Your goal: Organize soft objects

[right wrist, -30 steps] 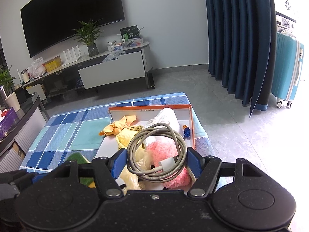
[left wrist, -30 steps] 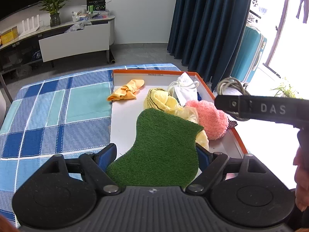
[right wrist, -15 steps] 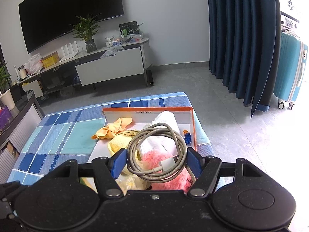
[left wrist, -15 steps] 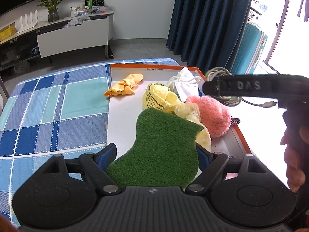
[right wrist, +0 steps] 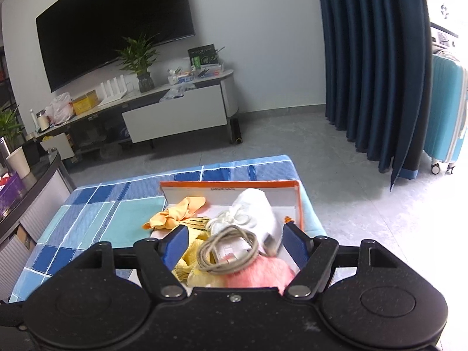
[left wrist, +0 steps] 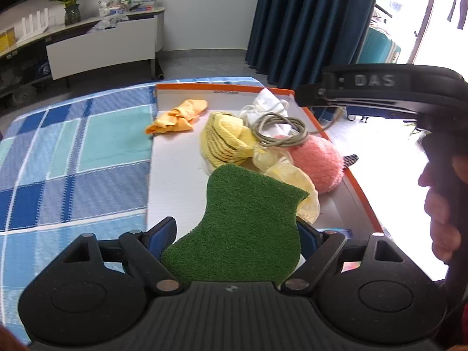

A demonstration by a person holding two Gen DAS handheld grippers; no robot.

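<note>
My left gripper [left wrist: 235,232] is shut on a green fuzzy pad [left wrist: 242,228], held above the near end of the orange-rimmed white tray [left wrist: 175,175]. In the tray lie an orange cloth [left wrist: 178,115], a yellow cloth [left wrist: 225,143], a pink fluffy ball [left wrist: 317,161], a white drawstring bag [left wrist: 269,105] and a coiled grey cable [left wrist: 280,130] resting on the pile. My right gripper [right wrist: 234,244] is open above the pile, with the cable [right wrist: 228,253] lying loose below it on the pink ball [right wrist: 257,273]. It shows from the side in the left wrist view [left wrist: 380,90].
The tray sits on a blue checked cloth [left wrist: 67,158] covering the table. A low TV cabinet [right wrist: 175,111] stands by the far wall, dark blue curtains [right wrist: 374,58] and a turquoise suitcase [right wrist: 447,111] to the right.
My right gripper has opened and let go of the coiled cable, which now lies on the pile in the tray. The left gripper still holds the green pad.
</note>
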